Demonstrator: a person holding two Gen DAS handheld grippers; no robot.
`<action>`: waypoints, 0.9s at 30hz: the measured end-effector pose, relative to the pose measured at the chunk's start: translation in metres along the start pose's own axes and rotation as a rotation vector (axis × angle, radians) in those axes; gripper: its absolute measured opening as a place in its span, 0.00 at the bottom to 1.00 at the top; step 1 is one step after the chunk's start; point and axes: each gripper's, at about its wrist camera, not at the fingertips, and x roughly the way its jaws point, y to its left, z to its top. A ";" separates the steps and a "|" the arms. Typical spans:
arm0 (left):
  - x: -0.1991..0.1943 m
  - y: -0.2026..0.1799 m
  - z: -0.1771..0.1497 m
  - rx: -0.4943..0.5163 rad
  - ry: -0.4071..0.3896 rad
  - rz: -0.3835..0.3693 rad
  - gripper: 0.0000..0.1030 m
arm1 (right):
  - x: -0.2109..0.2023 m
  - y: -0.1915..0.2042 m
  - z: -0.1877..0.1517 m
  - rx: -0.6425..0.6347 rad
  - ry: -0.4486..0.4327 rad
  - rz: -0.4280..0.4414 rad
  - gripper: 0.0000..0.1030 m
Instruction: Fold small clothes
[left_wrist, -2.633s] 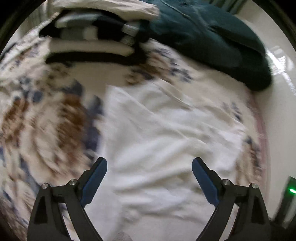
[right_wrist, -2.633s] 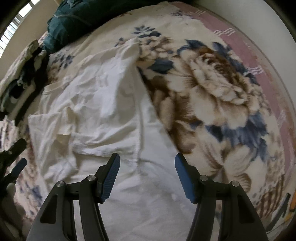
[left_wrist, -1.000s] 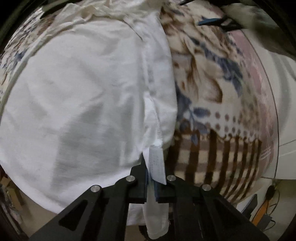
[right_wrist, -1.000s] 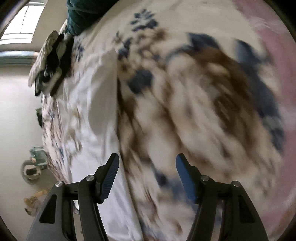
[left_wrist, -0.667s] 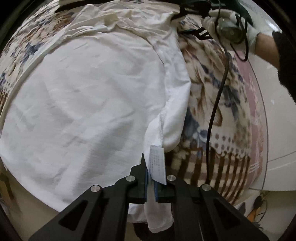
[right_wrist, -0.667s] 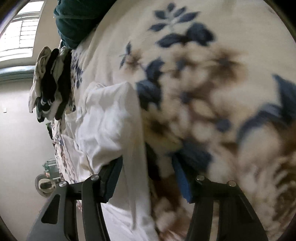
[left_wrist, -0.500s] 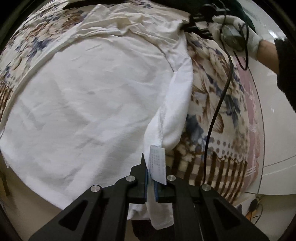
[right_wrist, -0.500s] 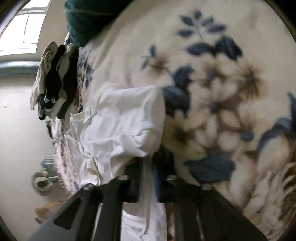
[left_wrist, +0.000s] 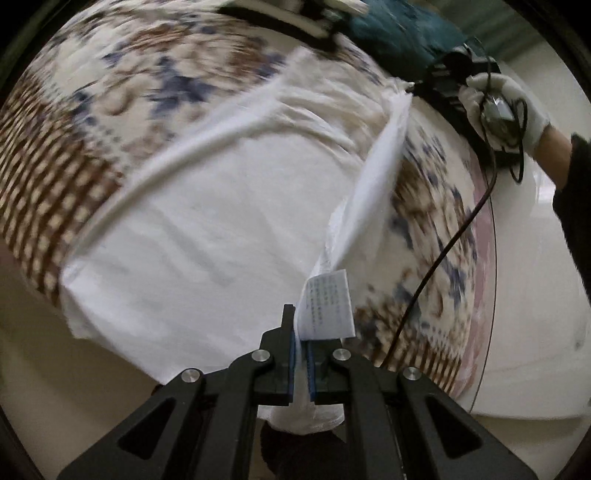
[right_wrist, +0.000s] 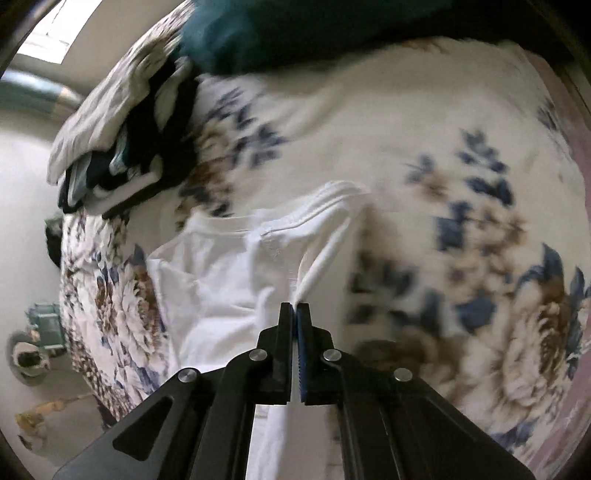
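Note:
A white shirt (left_wrist: 207, 229) lies spread on the floral blanket (left_wrist: 122, 92). My left gripper (left_wrist: 301, 354) is shut on the shirt's right side edge by the hem, where a white care label (left_wrist: 327, 302) sticks up. My right gripper (right_wrist: 296, 325) is shut on the same edge near the sleeve (right_wrist: 317, 210). In the left wrist view the right gripper (left_wrist: 417, 86) shows far off, held by a white-gloved hand (left_wrist: 502, 107). The edge between both grippers is lifted off the blanket and stretched taut (left_wrist: 376, 184).
A stack of folded dark and striped clothes (right_wrist: 118, 140) and a teal garment (right_wrist: 280, 33) lie at the far end of the blanket. A black cable (left_wrist: 443, 254) hangs from the right gripper across the bed. The bed edge and pale floor (left_wrist: 535, 295) are to the right.
The right gripper closed on the shirt's edge near the sleeve. Both grippers have lifted that edge and carry it leftward over the shirt. The left gripper keeps its hold.

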 end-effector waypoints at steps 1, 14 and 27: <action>-0.004 0.019 0.010 -0.030 -0.002 -0.003 0.03 | 0.004 0.017 0.001 -0.015 0.003 -0.007 0.02; 0.022 0.166 0.066 -0.184 0.099 -0.017 0.03 | 0.127 0.187 0.017 -0.091 0.044 -0.251 0.02; -0.005 0.273 0.048 -0.326 0.233 0.034 0.13 | 0.145 0.208 0.006 -0.119 0.150 -0.193 0.50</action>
